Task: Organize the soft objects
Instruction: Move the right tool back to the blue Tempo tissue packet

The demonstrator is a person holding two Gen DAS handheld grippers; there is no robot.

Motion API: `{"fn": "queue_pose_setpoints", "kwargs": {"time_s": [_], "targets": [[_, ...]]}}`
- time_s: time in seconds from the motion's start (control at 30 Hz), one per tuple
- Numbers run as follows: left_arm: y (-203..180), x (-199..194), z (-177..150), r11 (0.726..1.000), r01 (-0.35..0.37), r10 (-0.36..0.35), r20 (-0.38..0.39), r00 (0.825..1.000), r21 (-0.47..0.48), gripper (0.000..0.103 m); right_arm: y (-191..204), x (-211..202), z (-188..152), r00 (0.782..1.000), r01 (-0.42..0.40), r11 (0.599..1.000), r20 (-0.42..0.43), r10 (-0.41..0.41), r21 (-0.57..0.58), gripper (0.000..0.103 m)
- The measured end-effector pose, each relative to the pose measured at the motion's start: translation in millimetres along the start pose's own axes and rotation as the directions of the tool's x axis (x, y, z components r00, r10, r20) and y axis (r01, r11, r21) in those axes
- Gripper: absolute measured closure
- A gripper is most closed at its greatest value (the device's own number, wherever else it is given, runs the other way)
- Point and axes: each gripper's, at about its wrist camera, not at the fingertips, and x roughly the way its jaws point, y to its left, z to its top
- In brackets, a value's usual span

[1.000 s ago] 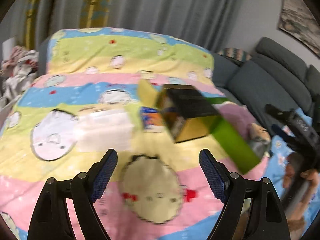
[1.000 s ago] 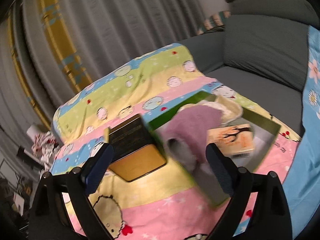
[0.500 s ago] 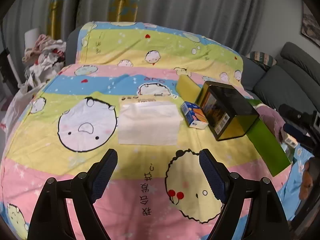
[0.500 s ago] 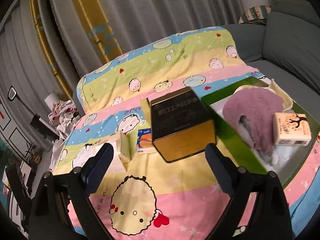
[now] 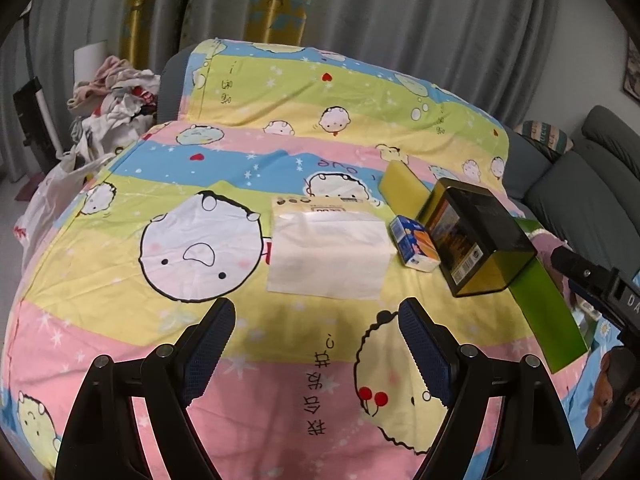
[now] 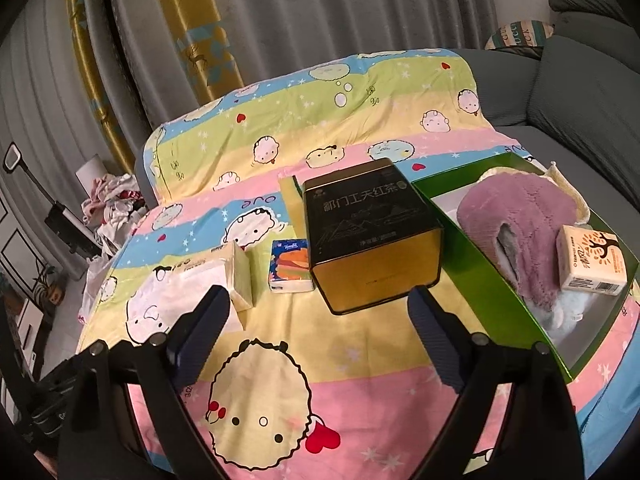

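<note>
A white soft tissue pack (image 5: 328,252) lies on the cartoon sheet, straight ahead of my open, empty left gripper (image 5: 316,344); it also shows in the right wrist view (image 6: 224,276). A small blue tissue packet (image 5: 414,248) (image 6: 290,266) lies right of it. A green tray (image 6: 492,280) at the right holds a purple plush item (image 6: 528,216), a light blue cloth (image 6: 568,312) and a cream tissue packet (image 6: 592,260). My right gripper (image 6: 320,336) is open and empty, short of the black and gold tin (image 6: 368,232).
A yellow sponge (image 5: 402,186) leans behind the tin (image 5: 476,236). A pile of clothes (image 5: 112,100) lies beyond the bed's far left corner. A grey sofa (image 6: 580,92) stands at the right. Curtains hang behind the bed.
Both views have swung left and pulled back. The white tissue pack has come to the middle of the left view, and the tray has slid to the right edge of the right view.
</note>
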Motion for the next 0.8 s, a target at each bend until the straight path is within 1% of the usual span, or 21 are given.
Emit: {"fn": "queue_pose_setpoints", "kwargs": {"time_s": [0.3,0.43,0.57,0.67,0.73,0.8], "targets": [[6,-2,1,1.000,-0.016,0.016,-0.010,1.000,-0.018,0.019,13,10,-6,0.999,0.011,0.999,-0.031,-0.013,-0.038,0.015],[13,0,3,0.999,-0.030,0.029,-0.027,0.999,-0.046,0.019,16,16,-7,0.998,0.007,0.999,-0.060,-0.009,-0.032,0.020],[20,1,4,0.996,-0.036,0.032,-0.047,0.998,-0.076,0.019,17,23,-7,0.993,-0.049,0.999,-0.104,0.051,0.021,0.024],[25,1,6,0.995,-0.047,0.042,-0.051,0.998,-0.091,0.019,24,37,-3,0.984,-0.093,0.994,-0.149,0.101,0.064,0.024],[29,1,8,0.994,-0.048,0.042,-0.054,0.998,-0.103,0.019,33,51,1,0.979,-0.084,0.993,-0.181,0.096,0.078,0.024],[32,1,8,0.992,-0.045,0.038,-0.060,0.997,-0.115,0.019,46,69,10,0.972,-0.053,0.997,-0.226,0.066,0.062,0.029]]}}
